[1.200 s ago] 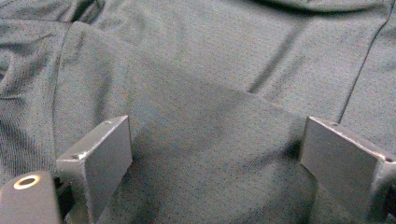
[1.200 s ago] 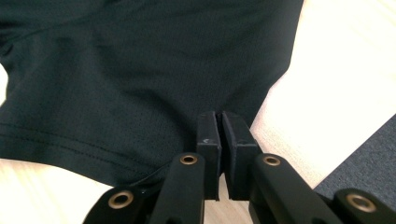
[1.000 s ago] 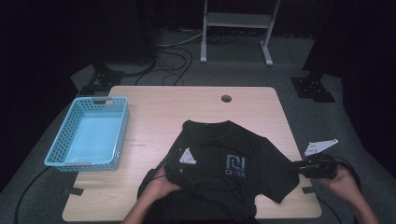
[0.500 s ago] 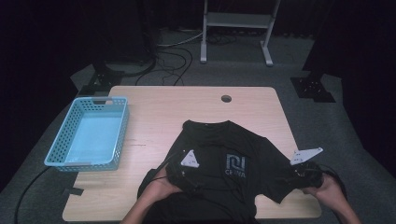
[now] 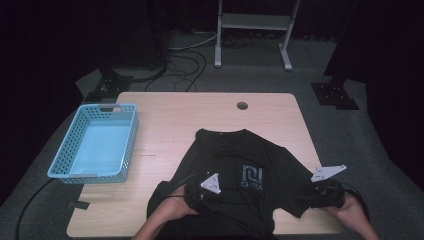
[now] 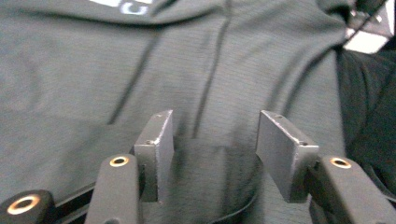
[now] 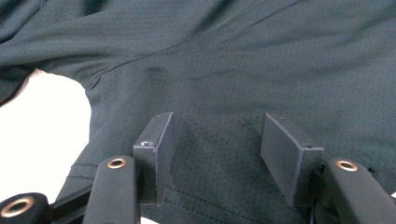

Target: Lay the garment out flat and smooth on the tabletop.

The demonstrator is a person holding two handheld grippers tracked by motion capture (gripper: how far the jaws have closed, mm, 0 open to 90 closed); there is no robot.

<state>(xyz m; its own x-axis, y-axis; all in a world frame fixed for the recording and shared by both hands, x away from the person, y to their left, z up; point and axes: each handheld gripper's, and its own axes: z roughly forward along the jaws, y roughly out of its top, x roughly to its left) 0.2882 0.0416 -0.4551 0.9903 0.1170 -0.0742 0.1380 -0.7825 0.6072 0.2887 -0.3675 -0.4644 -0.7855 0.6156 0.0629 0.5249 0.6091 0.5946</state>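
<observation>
Dark room; the table (image 5: 170,115) holds a black T-shirt (image 5: 235,150), hem cut off; both hand-held grippers' jaws apart.

High view overhead, gripper views close (shared shirt (image 5: 250,175))

"CHINA" under a square logo on the black T-shirt (image 5: 240,172) chest

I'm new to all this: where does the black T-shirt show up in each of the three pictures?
High view: the black T-shirt lies spread on the near right part of the table, collar pointing away.
Left gripper view: its fabric spreads under and beyond the two jaws.
Right gripper view: its fabric stretches ahead of the jaws; pale table shows at left.
Shared landmark: the white chest print, whose edge shows at the top of the left gripper view.
</observation>
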